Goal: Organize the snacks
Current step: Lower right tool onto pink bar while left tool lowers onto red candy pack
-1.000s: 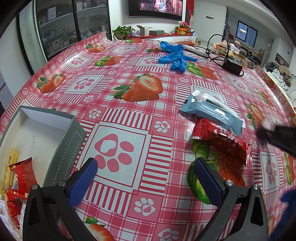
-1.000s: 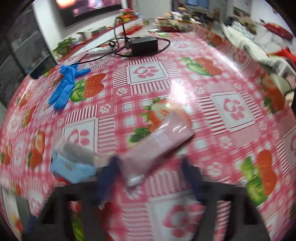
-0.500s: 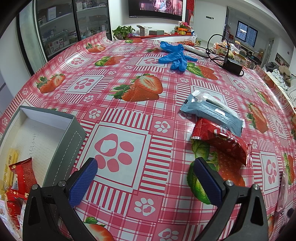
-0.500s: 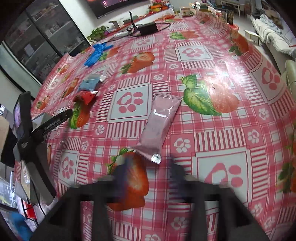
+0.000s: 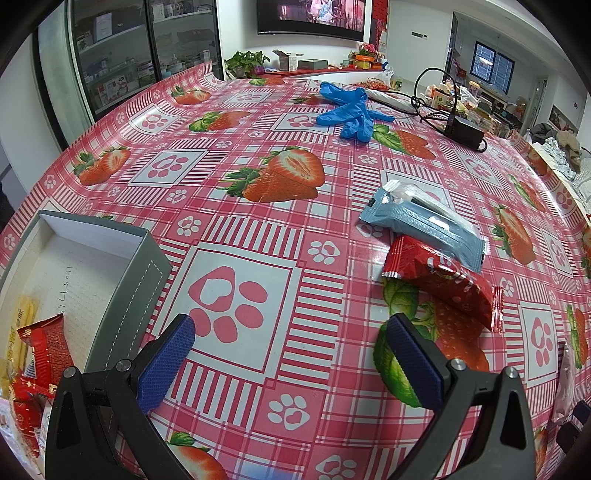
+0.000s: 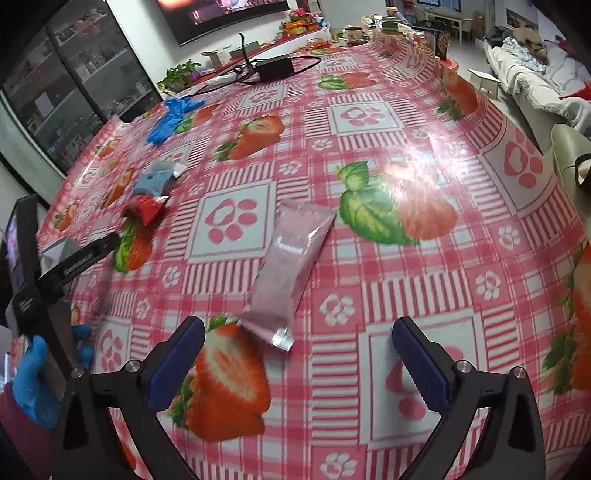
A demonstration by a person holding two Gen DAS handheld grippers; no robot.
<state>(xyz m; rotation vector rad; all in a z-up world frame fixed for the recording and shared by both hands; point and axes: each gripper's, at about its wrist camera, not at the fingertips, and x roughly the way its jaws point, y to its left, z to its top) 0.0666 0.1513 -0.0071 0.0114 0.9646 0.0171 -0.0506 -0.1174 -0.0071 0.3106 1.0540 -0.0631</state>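
1. Overhead-forward, left wrist view: a table under a red-and-white checked oilcloth (image 5: 236, 206) printed with strawberries and paw prints fills the frame. Behind it stand glass-fronted cabinets (image 5: 122, 59), a wall screen (image 5: 314, 16) and a potted plant (image 5: 245, 61).
2. Same view, far side of the table: a pair of blue gloves (image 5: 349, 110) and a black power adapter (image 5: 465, 131) with its cable.
3. Same view: the left gripper (image 5: 291, 354) has its blue-padded jaws spread wide, nothing between them.
4. Same view: a grey box (image 5: 144, 273) sits just left of the left finger, with red and yellow snack packets (image 5: 44, 347) inside. A red snack packet (image 5: 447, 284) lies just beyond the right finger, its far end touching or tucked under a blue snack packet (image 5: 424, 229).
5. Right wrist view: the same oilcloth; a pale sofa (image 6: 532, 85) and a small stool (image 6: 487, 83) stand past the table's right edge.
6. Same view: the right gripper (image 6: 299, 350) stands fully apart, its jaws having just been opening; neither pad presses on anything.
7. Same view: a pink snack packet (image 6: 291, 269) lies flat on the cloth, its near sealed end reaching between the fingertips, clear of both pads.
8. Same view, left edge: a blue-gloved hand (image 6: 33, 380) holds the other tool's black frame.
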